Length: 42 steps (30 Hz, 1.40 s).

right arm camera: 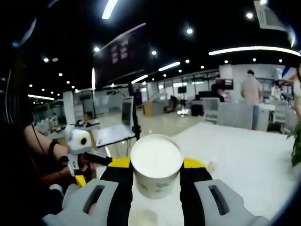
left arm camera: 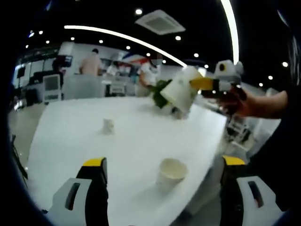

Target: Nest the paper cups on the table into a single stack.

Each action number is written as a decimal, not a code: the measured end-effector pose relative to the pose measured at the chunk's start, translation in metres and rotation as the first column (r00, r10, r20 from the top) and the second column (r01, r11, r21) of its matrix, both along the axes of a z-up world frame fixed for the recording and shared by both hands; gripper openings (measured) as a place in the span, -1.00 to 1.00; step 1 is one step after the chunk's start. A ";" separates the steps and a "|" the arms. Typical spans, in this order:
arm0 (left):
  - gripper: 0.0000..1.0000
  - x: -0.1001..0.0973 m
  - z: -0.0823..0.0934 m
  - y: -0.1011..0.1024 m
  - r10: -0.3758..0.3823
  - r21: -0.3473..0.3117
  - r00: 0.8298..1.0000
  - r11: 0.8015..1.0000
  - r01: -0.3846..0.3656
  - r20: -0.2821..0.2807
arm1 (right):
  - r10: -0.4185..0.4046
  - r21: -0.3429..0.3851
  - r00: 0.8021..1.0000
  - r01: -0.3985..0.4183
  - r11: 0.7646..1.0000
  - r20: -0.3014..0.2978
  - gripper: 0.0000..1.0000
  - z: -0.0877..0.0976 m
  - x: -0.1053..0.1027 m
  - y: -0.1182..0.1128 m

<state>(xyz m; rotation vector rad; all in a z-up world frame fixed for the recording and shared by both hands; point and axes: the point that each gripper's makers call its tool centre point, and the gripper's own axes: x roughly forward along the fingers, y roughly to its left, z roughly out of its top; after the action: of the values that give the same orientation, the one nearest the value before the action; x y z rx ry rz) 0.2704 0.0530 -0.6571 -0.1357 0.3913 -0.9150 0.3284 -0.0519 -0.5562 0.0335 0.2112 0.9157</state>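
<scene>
Left gripper view: the left gripper (left arm camera: 162, 175) has its jaws set wide apart with nothing between them. Just beyond the jaw tips, an upright paper cup (left arm camera: 171, 173) stands on the white table (left arm camera: 84, 136) near the table's near edge, mouth up. A second, smaller-looking cup (left arm camera: 108, 125) stands upright farther off and to the left, well apart from the first.

At the upper right of the same view, the right gripper (left arm camera: 200, 84) enters — held by a person's hand (left arm camera: 240, 104) — with its yellow-tipped jaws clamped on a third cup (left arm camera: 182, 92). This cup is lifted clear of the table and tilted. A green plant (left arm camera: 160, 94) sits behind it at the far side of the table.

Right gripper view: the right gripper (right arm camera: 156, 165) is closed on the held cup (right arm camera: 156, 165) — one jaw against each side wall, the open mouth facing the camera. Below it, between the jaw bases, a pale round shape shows; what it is cannot be told. The left gripper (right arm camera: 89, 157) appears at the left, in a hand. People stand at desks in the far background.
</scene>
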 end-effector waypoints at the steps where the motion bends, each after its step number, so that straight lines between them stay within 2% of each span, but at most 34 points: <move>1: 0.96 0.000 0.001 -0.001 0.000 -0.006 1.000 1.000 0.000 -0.001 | -0.001 0.006 1.000 0.001 1.000 -0.004 -0.30 -0.001 0.000 0.000; 4: 0.95 -0.004 0.016 -0.012 -0.019 -0.118 1.000 0.993 0.016 -0.024 | -0.003 0.028 1.000 0.003 1.000 -0.026 -0.30 -0.003 -0.002 0.002; 10: 0.90 -0.006 0.033 -0.022 -0.036 -0.192 0.998 0.981 0.026 -0.046 | -0.005 0.058 0.998 0.008 0.998 -0.056 -0.30 -0.008 -0.004 0.009; 15: 0.86 -0.018 0.050 -0.039 -0.097 -0.197 0.994 0.976 0.087 -0.041 | 0.009 0.106 0.998 -0.002 0.994 -0.068 -0.30 -0.002 -0.005 0.016; 19: 0.82 -0.021 0.053 -0.046 -0.119 -0.208 0.992 0.972 0.107 -0.047 | 0.032 0.131 0.997 -0.021 0.991 -0.076 -0.29 0.001 -0.007 0.022; 21: 0.80 -0.024 0.061 -0.051 -0.132 -0.254 0.990 0.960 0.118 -0.041 | 0.045 0.142 0.996 -0.034 0.989 -0.078 -0.29 0.001 -0.009 0.026; 22: 0.78 -0.026 0.068 -0.055 -0.147 -0.293 0.989 0.947 0.134 -0.024 | 0.056 0.153 0.995 -0.043 0.987 -0.082 -0.29 0.002 -0.011 0.029; 26: 0.76 -0.024 0.069 -0.055 -0.138 -0.304 0.990 0.945 0.121 -0.033 | 0.083 0.175 0.992 -0.065 0.982 -0.096 -0.30 0.001 -0.016 0.038; 29: 0.73 -0.019 0.075 -0.055 -0.134 -0.340 0.990 0.933 0.114 -0.036 | 0.099 0.178 0.989 -0.078 0.981 -0.112 -0.30 -0.006 -0.021 0.042; 31: 0.71 -0.018 0.082 -0.057 -0.142 -0.379 0.989 0.918 0.117 -0.038 | 0.104 0.190 0.986 -0.079 0.979 -0.127 -0.30 -0.009 -0.023 0.043; 35: 0.58 -0.017 0.091 -0.059 -0.151 -0.396 0.988 0.909 0.129 -0.026 | 0.141 0.264 0.977 -0.096 0.960 -0.157 -0.29 -0.005 -0.028 0.043; 39: 0.45 -0.016 0.098 -0.065 -0.181 -0.422 0.983 0.895 0.148 -0.040 | 0.155 0.312 0.976 -0.101 0.945 -0.153 -0.29 -0.001 -0.028 0.038; 41: 0.43 -0.015 0.103 -0.065 -0.182 -0.431 0.983 0.889 0.154 -0.025 | 0.157 0.328 0.977 -0.102 0.939 -0.145 -0.29 0.001 -0.026 0.034; 42: 0.43 -0.014 0.108 -0.065 -0.181 -0.451 0.983 0.879 0.154 -0.016 | 0.161 0.337 0.977 -0.106 0.936 -0.140 -0.29 0.003 -0.026 0.033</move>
<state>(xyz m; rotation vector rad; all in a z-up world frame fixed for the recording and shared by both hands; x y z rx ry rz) 0.2562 -0.0120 -0.5493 -0.5617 0.2407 -1.1661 0.3022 -0.0188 -0.5529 0.4101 0.2155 1.0780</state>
